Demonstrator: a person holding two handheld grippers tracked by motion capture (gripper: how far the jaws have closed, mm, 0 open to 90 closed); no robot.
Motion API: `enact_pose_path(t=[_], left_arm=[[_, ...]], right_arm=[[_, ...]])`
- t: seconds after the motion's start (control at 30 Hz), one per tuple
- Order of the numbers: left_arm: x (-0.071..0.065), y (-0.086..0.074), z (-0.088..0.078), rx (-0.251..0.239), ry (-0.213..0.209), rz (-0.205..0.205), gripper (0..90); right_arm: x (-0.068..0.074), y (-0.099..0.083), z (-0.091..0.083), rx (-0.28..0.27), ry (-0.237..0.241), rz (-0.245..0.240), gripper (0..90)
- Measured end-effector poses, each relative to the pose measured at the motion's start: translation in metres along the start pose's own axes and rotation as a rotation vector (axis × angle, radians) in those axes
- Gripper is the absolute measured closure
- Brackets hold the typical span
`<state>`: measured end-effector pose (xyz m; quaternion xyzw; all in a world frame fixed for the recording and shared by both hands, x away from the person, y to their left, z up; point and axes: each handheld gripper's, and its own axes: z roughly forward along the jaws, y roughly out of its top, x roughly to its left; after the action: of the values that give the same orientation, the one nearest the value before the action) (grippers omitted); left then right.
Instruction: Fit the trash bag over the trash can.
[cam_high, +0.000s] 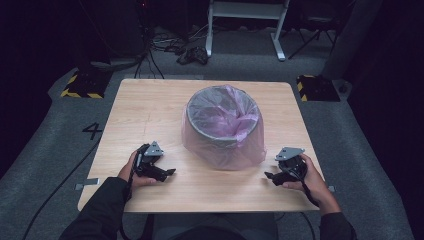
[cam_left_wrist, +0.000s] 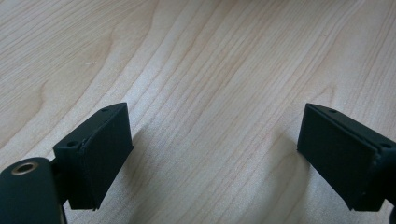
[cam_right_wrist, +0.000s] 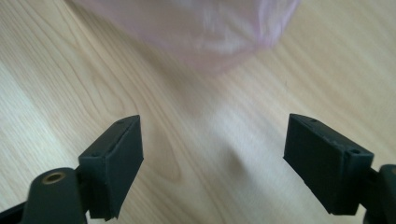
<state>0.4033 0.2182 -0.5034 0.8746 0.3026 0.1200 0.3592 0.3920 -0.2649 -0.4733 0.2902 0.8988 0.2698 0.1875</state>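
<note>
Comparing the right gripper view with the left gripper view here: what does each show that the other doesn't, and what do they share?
Right gripper view: beyond the right gripper, the blurred lower edge of the pink bag that lines the bin hangs over the table.

Left gripper view: ahead of the left gripper lies bare wood, with no bag or bin.

Shared: both look down on the light wooden table, and in both the two black jaws stand wide apart with nothing between them.
</note>
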Motion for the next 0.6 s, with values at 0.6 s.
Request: enact_pose_path(t=[0.6], left_arm=[[0.000,0.000,0.000,-0.001,0.002,-0.003,9.9]], right_arm=[[-0.015,-0.054,0.000,-0.169,0.036,0.222,17.8]])
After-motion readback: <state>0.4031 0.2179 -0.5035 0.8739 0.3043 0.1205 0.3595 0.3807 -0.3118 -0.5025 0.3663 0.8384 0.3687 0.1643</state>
